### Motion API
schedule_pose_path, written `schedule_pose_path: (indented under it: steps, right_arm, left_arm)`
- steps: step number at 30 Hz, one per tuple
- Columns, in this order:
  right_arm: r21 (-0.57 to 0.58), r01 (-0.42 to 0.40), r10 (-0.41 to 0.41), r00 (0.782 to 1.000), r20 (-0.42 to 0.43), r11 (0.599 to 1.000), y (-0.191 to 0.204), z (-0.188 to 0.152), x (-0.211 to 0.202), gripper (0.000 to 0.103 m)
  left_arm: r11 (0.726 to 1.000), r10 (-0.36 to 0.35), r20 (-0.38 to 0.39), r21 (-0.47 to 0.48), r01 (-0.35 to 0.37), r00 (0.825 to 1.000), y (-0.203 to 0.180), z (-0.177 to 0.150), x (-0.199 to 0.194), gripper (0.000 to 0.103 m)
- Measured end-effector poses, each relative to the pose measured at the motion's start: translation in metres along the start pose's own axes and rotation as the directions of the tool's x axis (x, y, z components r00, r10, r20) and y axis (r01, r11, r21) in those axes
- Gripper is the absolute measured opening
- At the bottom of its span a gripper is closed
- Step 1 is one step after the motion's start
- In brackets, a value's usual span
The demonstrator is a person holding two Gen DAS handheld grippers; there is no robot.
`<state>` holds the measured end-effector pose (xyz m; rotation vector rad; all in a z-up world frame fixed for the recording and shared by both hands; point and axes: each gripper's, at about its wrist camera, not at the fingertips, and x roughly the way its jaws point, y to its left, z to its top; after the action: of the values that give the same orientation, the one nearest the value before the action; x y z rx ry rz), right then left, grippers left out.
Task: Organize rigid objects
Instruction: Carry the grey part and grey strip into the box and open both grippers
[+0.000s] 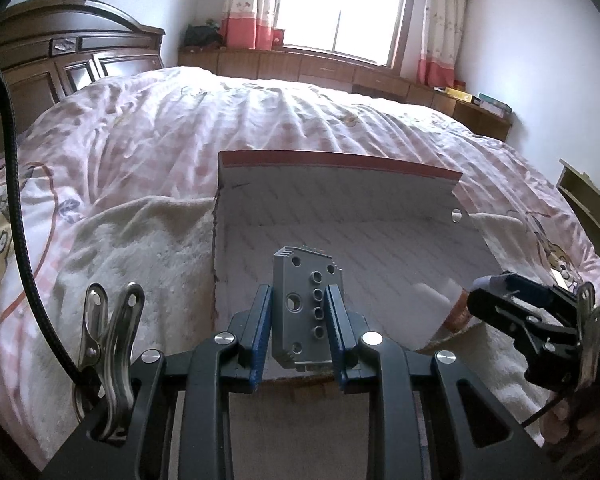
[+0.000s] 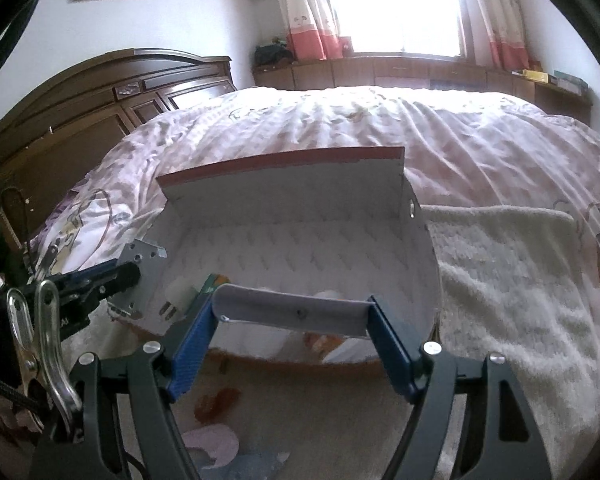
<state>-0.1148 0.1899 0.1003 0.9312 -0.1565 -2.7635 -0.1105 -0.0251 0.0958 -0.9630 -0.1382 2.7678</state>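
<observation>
We judge packing underway: left gripper (image 1: 298, 320) clamps the grey block (image 1: 305, 308), right gripper (image 2: 292, 320) grips the box flap (image 2: 292, 314); a few items already lie in the box (image 2: 300, 240).

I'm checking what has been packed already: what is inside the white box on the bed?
Inside the white box, a white block and a green-edged item show; the near flap hides the rest.

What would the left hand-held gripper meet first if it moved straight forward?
Probably the back wall of the open cardboard box; the left hand-held gripper carries a grey perforated block that would touch first. Depth is unclear.
</observation>
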Motion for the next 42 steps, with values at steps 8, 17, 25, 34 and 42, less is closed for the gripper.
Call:
schedule_pose_path:
  steps: [8, 17, 25, 34, 42]
  right_arm:
    - [0.013, 0.003, -0.003, 1.000, -0.011, 1.000, -0.009, 0.013, 0.020, 0.079]
    - [0.025, 0.012, -0.011, 0.999, -0.034, 1.000, -0.017, 0.019, 0.041, 0.079]
    - [0.053, 0.003, 0.000, 0.998, -0.055, 0.999, -0.023, 0.019, 0.053, 0.079]
    - [0.056, -0.008, 0.012, 0.998, -0.059, 0.998, -0.021, 0.017, 0.053, 0.081]
    - [0.080, -0.014, 0.017, 0.999, -0.036, 0.997, -0.021, 0.017, 0.039, 0.084]
  left_arm:
    - [1.000, 0.001, -0.018, 0.010, 0.000, 1.000, -0.003, 0.007, 0.019, 0.027]
    - [1.000, 0.007, -0.038, 0.014, -0.007, 0.999, -0.005, 0.009, 0.037, 0.027]
    - [0.999, 0.038, -0.078, 0.024, -0.037, 0.996, -0.007, 0.006, 0.051, 0.027]
    - [0.999, 0.046, -0.090, -0.009, -0.047, 0.995, -0.001, 0.006, 0.049, 0.027]
    - [0.999, 0.045, -0.072, -0.009, -0.045, 0.996, -0.002, 0.006, 0.037, 0.027]
